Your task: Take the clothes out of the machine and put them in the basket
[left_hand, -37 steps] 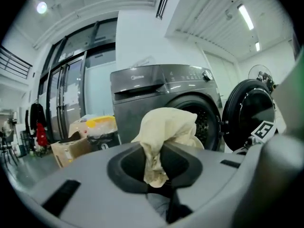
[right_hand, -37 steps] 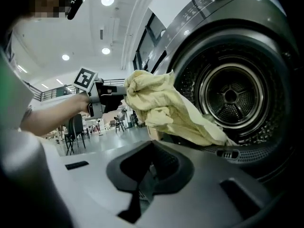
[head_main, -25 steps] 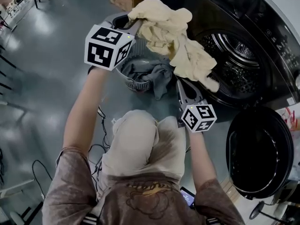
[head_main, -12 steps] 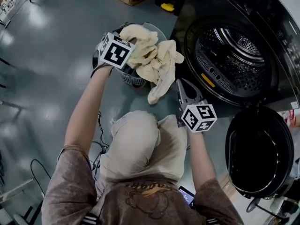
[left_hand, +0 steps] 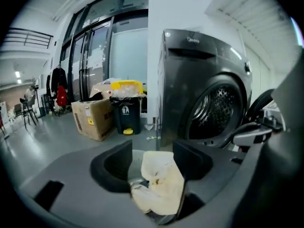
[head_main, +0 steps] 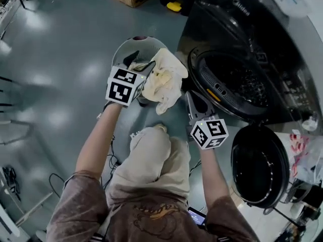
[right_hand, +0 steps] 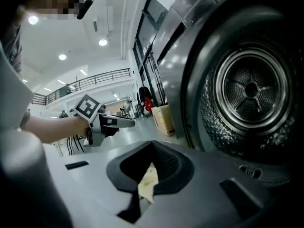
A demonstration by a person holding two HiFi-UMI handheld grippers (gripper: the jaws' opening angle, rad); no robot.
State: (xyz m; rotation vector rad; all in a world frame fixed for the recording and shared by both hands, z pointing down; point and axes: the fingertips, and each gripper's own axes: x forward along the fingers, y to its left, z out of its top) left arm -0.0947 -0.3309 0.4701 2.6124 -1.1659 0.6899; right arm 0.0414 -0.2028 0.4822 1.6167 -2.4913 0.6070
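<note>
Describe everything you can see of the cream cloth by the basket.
The cream cloth looks like soft fabric, crumpled into loose folds, with faint yellowish patches. It drapes over the rim of the round grey basket, and one end hangs down outside it toward the floor. The left gripper is at its upper edge. Its jaws have just been opening and stand apart, with the cloth showing between them, not pinched.
</note>
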